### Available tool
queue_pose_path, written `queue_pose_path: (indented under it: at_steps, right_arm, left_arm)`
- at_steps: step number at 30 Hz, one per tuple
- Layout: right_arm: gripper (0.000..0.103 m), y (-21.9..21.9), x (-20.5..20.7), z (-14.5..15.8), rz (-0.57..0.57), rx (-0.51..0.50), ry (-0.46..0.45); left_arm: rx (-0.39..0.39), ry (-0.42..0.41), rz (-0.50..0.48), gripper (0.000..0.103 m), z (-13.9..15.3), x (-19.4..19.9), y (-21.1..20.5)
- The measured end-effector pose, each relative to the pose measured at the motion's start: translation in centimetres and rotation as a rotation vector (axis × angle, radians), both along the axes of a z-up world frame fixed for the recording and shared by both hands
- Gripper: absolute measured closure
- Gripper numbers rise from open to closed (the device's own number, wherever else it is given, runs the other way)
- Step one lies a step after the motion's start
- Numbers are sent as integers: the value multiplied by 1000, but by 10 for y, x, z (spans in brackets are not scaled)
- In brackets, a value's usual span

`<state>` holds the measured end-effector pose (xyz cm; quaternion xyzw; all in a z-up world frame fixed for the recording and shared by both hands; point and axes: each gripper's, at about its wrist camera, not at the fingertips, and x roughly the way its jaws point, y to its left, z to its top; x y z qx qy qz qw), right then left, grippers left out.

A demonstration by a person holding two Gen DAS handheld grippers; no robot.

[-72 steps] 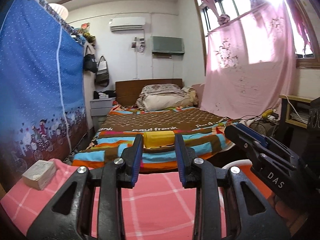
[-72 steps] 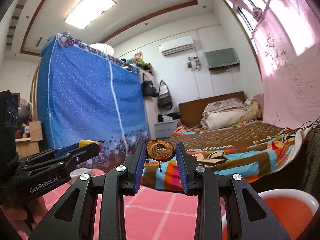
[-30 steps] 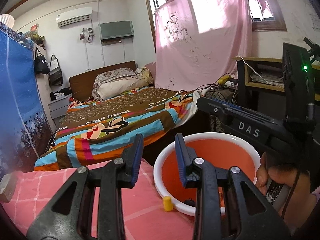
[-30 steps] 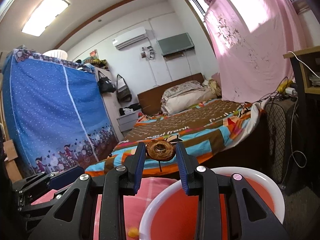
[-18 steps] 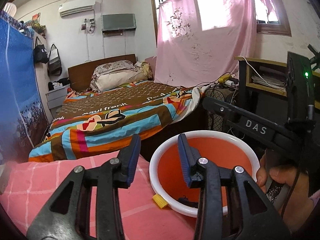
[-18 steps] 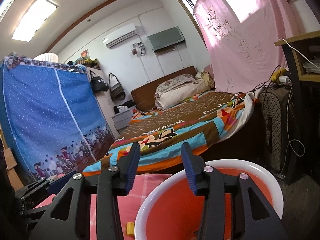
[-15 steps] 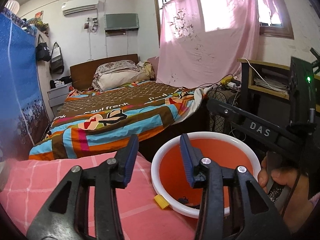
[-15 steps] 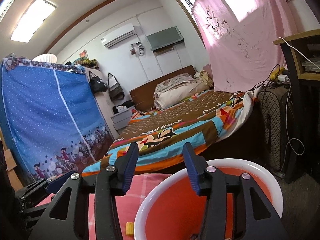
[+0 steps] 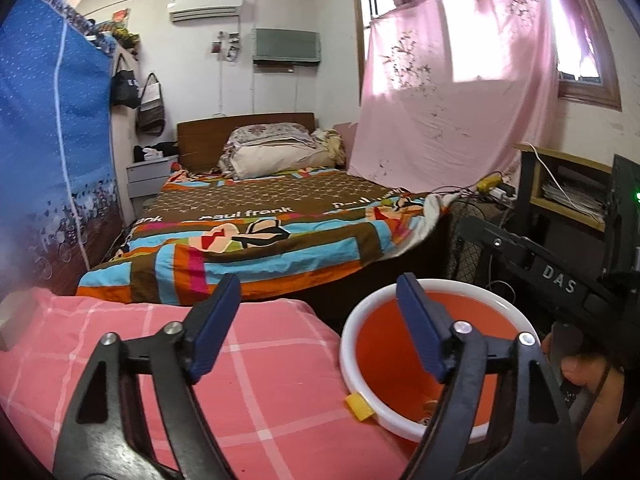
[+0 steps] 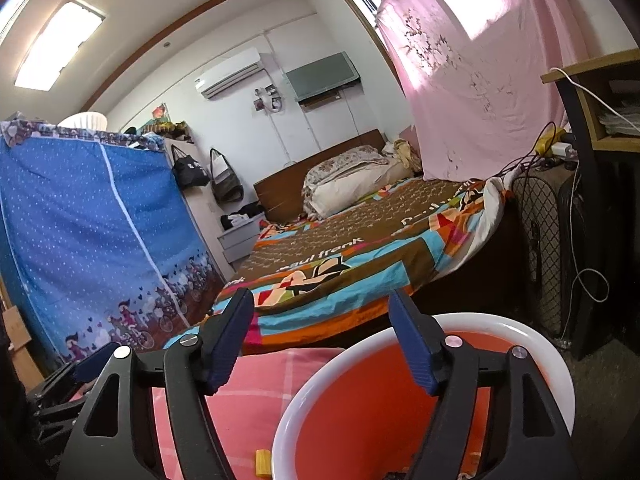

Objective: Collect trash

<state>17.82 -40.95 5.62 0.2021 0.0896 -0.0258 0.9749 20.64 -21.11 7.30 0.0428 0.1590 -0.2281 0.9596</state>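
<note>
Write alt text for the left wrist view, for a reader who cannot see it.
The left gripper, fingers wide open and empty, hovers over a pink checked cloth beside an orange bin with a white rim. A small yellow piece lies on the cloth against the bin's rim. Behind are a bed with a colourful blanket and a pink curtain.

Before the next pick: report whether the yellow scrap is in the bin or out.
Out. The yellow scrap lies on the pink checked cloth, against the outside of the bin.
</note>
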Motion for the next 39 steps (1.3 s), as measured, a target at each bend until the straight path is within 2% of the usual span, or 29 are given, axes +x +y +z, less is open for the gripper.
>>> queue_pose_path:
  at_steps: [4, 8, 12, 14, 20, 24, 29, 34, 39]
  right_arm:
    - [20, 1, 1, -1, -13, -20, 7]
    - [15, 0, 2, -1, -28, -31, 15]
    - [0, 2, 1, 0, -44, -57, 10]
    - [0, 5, 0, -1, -40, -62, -3]
    - [0, 20, 4, -2, -4, -82, -7]
    - [0, 32, 1, -1, 4, -105, -41]
    - [0, 51, -8, 2, 3, -187, -85]
    - [0, 65, -6, 2, 70, -189, -111]
    - [0, 87, -9, 4, 90, -243, -130]
  left_arm:
    - [-3, 15, 18, 12, -3, 4, 8]
    - [-3, 42, 37, 10, -10, 7, 17]
    - [-35, 64, 73, 4, -15, 8, 28]
    - [-53, 63, 101, 0, -16, 7, 35]
    - [-86, 41, 172, 0, -15, 3, 57]
    - [-115, 19, 212, 0, -13, 0, 71]
    - [-149, 16, 238, 0, -12, -3, 84]
    - [-150, -1, 264, 0, -10, -9, 97]
    - [-173, -16, 299, 0, -11, -20, 113]
